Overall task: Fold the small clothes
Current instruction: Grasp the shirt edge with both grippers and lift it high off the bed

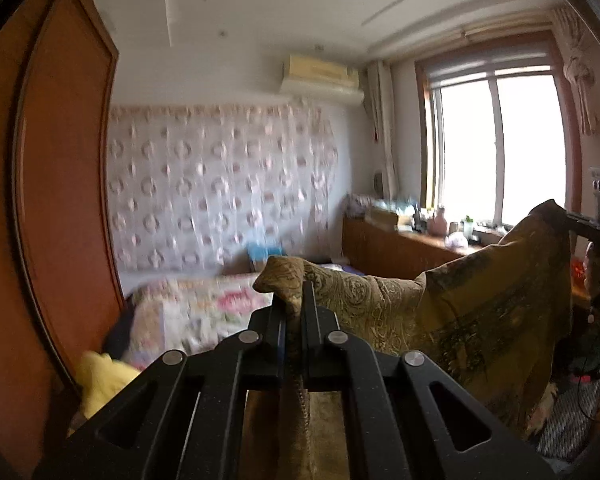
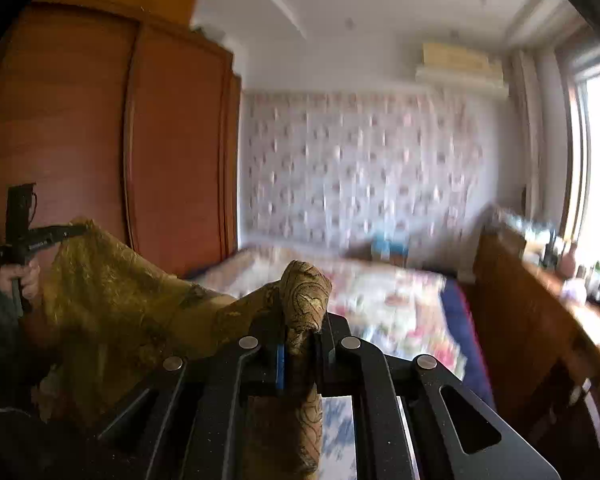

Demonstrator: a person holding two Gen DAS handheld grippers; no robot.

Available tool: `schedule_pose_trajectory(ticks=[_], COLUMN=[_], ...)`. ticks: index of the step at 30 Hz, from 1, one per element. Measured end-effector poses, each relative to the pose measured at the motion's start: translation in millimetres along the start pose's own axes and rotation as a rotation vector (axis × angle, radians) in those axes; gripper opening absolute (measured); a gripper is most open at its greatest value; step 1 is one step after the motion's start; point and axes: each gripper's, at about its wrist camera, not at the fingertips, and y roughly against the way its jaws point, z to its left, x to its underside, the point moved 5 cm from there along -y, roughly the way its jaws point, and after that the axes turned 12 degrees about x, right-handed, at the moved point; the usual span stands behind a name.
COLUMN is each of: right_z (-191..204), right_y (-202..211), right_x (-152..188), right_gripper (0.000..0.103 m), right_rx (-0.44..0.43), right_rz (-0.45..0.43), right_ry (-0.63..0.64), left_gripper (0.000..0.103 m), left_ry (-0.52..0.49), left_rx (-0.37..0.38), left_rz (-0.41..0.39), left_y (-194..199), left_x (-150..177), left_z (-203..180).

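A mustard-gold paisley garment [image 1: 480, 312] hangs stretched in the air between the two grippers, well above the bed. My left gripper [image 1: 294, 300] is shut on one corner of it, a bunch of cloth poking past the fingertips. My right gripper [image 2: 302, 320] is shut on the other corner [image 2: 304, 292]. In the left wrist view the right gripper [image 1: 572, 218] shows at the far right holding the cloth's top edge. In the right wrist view the left gripper [image 2: 66, 230] shows at the far left, with the garment [image 2: 112, 292] draped between.
A bed with a floral cover [image 2: 384, 300] lies below and ahead. A yellow cloth [image 1: 100, 376] lies at its near left. A brown wardrobe [image 2: 100, 132] stands on the left. A wooden cabinet with bottles [image 1: 420, 240] runs under the window [image 1: 496, 144].
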Motion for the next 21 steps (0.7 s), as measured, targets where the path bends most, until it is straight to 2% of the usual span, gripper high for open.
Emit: schedule_pose_trajectory(ticks=[6, 10, 13, 17, 21], right_z=[-4.0, -4.5, -6.8, 0.8, 17.7], right_y=[49.3, 77.6, 90.6, 79.7, 27.1], right_x=[-69.1, -100.8, -113.6, -113.7, -100.3], right_gripper=[0.010, 0.010, 0.010, 0.010, 0.010], right_rx=[0.061, 0.096, 0.124, 0.155, 0.166], right_rz=[-0.106, -0.162, -0.174, -0.154, -0.068], right_ry=[0.055, 0.096, 0.095, 0.099, 0.101], left_gripper=[0.006, 0.006, 0.006, 0.006, 0.006], left_ry=[-0.069, -0.128, -0.129, -0.114, -0.083], left_rx=[-0.033, -0.063, -0.075, -0.091, -0.118], left_rz=[-0.110, -0.175, -0.198, -0.175, -0.091], left_y=[32.9, 53.6, 56.4, 38.2, -3.8], left_x=[-58.2, -83.3, -88.0, -80.2, -66.1], left_z=[-6.3, -13.4, -6.5, 8.6, 26.1])
